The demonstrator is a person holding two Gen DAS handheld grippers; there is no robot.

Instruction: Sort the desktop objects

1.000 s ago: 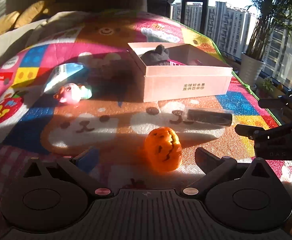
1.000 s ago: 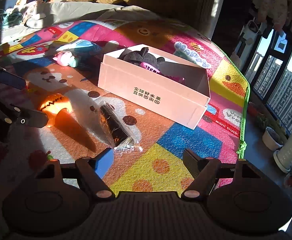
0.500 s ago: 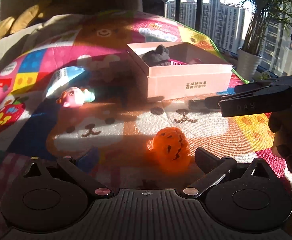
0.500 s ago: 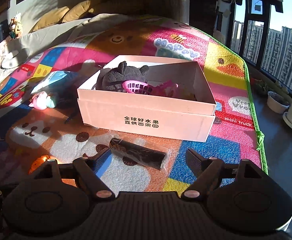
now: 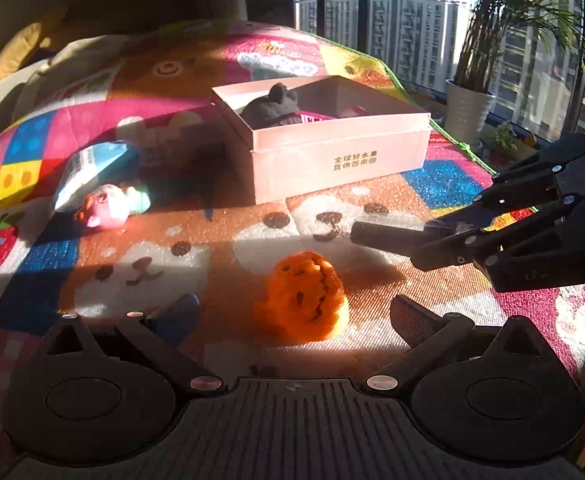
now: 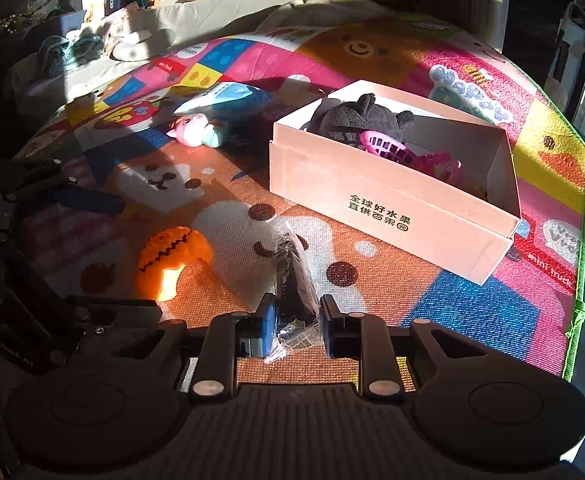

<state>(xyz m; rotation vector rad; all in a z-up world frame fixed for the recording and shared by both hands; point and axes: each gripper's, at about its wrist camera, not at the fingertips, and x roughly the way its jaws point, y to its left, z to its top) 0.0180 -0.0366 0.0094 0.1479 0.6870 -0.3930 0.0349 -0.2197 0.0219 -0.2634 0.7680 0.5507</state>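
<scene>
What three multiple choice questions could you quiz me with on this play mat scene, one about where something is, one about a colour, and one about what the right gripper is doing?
1. Where is the dark plush toy?
A. In the pink box
B. On the mat beside the box
C. In the left gripper

2. What colour is the pumpkin toy?
A. Green
B. Orange
C. White

3. What state is the right gripper in?
A. Wide open over the box
B. Shut on nothing
C. Shut on the dark item in clear wrap

Answers:
1 A, its ears rise above the box wall.
2 B, it glows orange in the sunlight.
3 C, the jaws have just been closing and both pads press the wrapped item's near end.
</scene>
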